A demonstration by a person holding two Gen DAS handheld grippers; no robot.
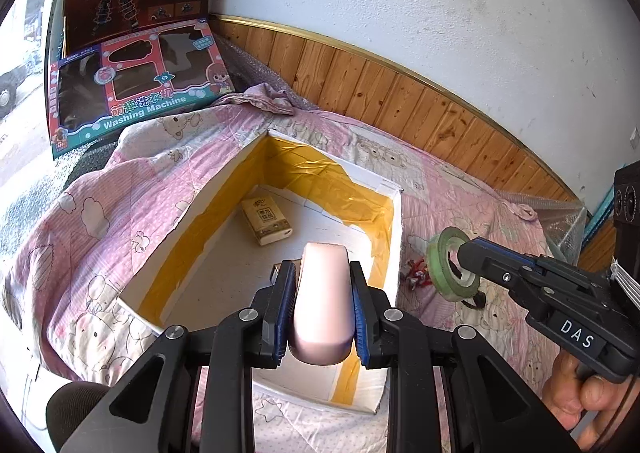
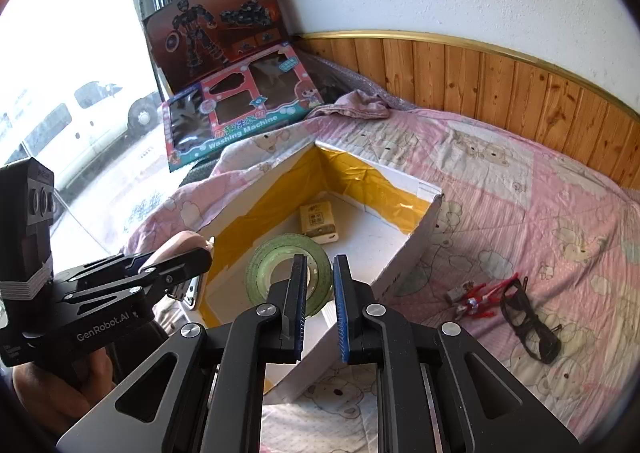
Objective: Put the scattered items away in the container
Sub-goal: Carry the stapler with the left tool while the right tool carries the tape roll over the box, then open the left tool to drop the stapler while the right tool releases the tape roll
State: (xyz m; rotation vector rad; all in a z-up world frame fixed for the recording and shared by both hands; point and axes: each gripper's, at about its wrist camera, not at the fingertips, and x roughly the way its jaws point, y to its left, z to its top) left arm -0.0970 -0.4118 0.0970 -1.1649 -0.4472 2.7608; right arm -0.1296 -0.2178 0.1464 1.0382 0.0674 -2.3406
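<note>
Much of the pink case [image 1: 322, 301] is hidden between the blue pads of the left gripper [image 1: 321, 307], which clamps it above the open white box [image 1: 394, 237] — its far end alone shows clearly. The right gripper [image 2: 320, 307] pinches the wall of a green tape roll [image 2: 289, 277], held over the box's near edge. A tan tissue pack [image 2: 318, 222] lies inside on the yellow-taped cardboard floor. On the quilted pink bedspread [image 2: 520, 213] to the right lie black glasses [image 2: 528, 319] and a small red toy figure [image 2: 478, 297], too small to make out. Two toy cartons [image 2: 236, 125] lean against the wall behind.
</note>
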